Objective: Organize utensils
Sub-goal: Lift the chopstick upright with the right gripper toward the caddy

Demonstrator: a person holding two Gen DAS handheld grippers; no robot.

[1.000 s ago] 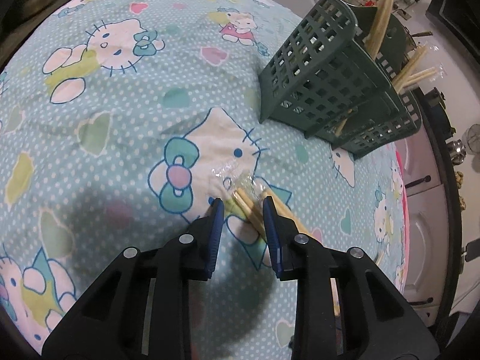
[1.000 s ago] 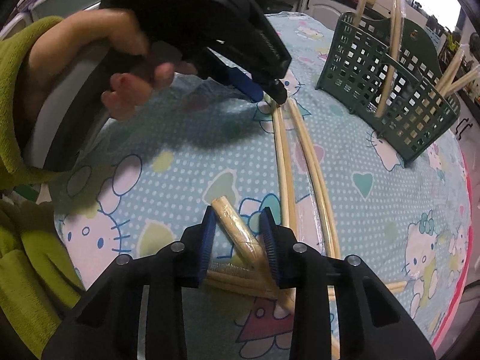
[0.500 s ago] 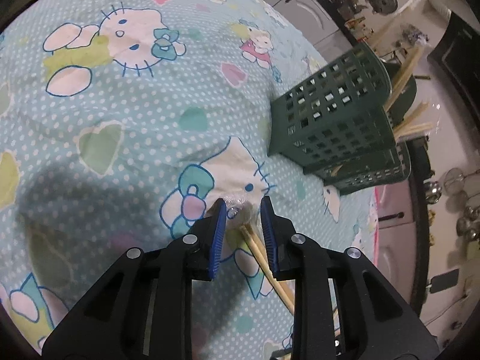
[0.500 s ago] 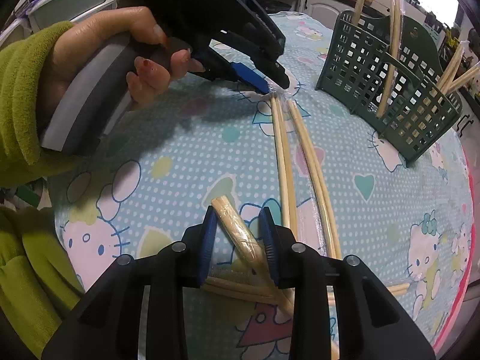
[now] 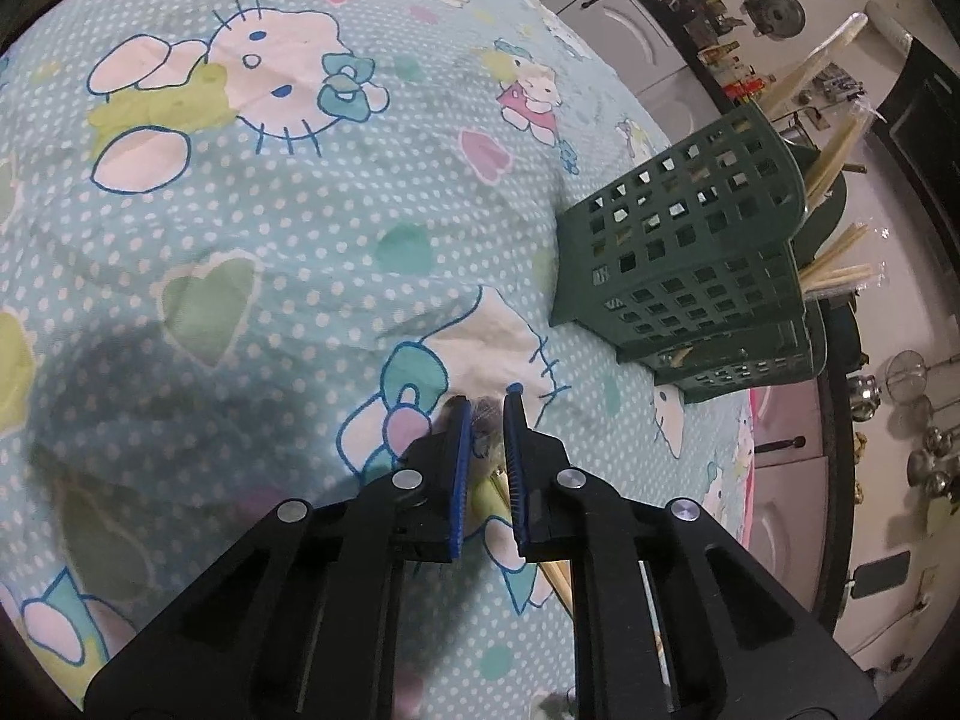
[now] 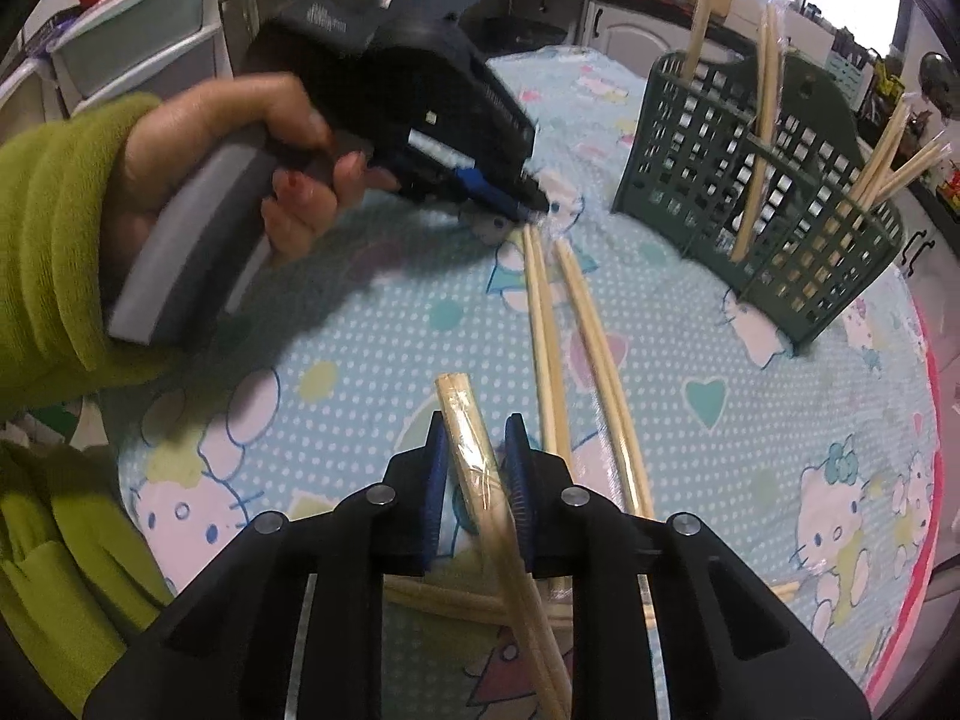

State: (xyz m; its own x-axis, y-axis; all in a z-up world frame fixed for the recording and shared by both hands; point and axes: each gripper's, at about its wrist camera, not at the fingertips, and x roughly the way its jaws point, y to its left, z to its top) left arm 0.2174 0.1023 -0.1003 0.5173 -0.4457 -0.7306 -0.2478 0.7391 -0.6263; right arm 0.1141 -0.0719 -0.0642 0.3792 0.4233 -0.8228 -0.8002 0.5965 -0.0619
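Several plastic-wrapped chopstick pairs lie on the Hello Kitty tablecloth (image 5: 252, 252). My left gripper (image 5: 487, 405) is shut on the crinkled wrapper tip of one wrapped pair (image 5: 489, 489); in the right wrist view that gripper (image 6: 528, 210) pinches the far end of a long pair (image 6: 543, 324). My right gripper (image 6: 477, 429) is shut on another wrapped pair (image 6: 474, 456), held tilted above the cloth. A green lattice utensil basket (image 5: 690, 252) holds several upright pairs; it also shows in the right wrist view (image 6: 762, 192).
Another pair (image 6: 600, 360) lies beside the one held by the left gripper. More pairs (image 6: 444, 597) lie crosswise under my right gripper. Kitchen cabinets (image 5: 792, 480) stand beyond the table's right edge. Storage drawers (image 6: 138, 42) stand at the far left.
My left gripper closed on the wrapper tip and lifted away from the cloth. My right gripper closed on its wrapped pair and raised it.
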